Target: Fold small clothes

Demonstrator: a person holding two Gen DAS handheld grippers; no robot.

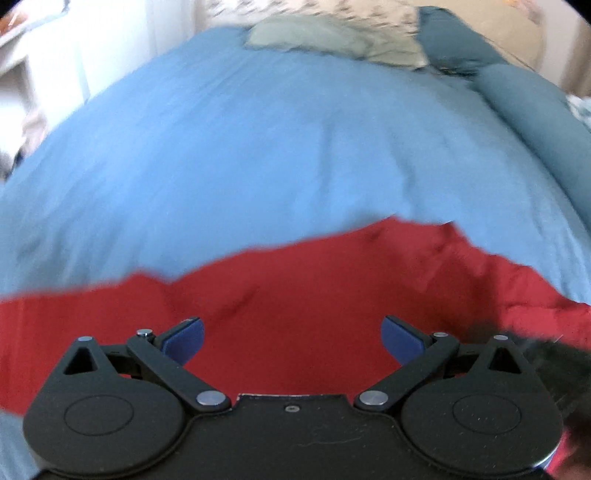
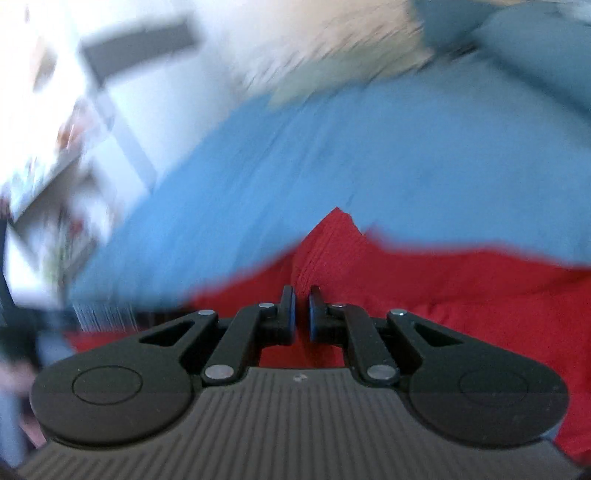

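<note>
Left wrist view shows a red garment (image 1: pixel 295 295) spread on the blue bed cover (image 1: pixel 240 147), at the near edge of the bed. Its cloth is plain red with soft wrinkles, and its far edge runs as an uneven line across the cover. The left gripper (image 1: pixel 293 338) hangs over the garment with its blue-padded fingers (image 1: pixel 184 338) wide apart and nothing between them.

In the right wrist view, the right gripper (image 2: pixel 302 314) has its fingers (image 2: pixel 287 314) closed almost together on a fold of the same red garment (image 2: pixel 443 288), which rises in a small ribbed peak just beyond the tips. This view is strongly blurred.

At the far end of the bed cover lie a grey-green pillow (image 1: pixel 314 37) and a pale patterned cloth (image 1: pixel 332 11). On the far right side of the cover lies a rolled dark teal blanket (image 1: pixel 535 110). Beyond its left side stands white furniture (image 1: pixel 44 55). Between the garment and the pillow the cover is bare.
</note>
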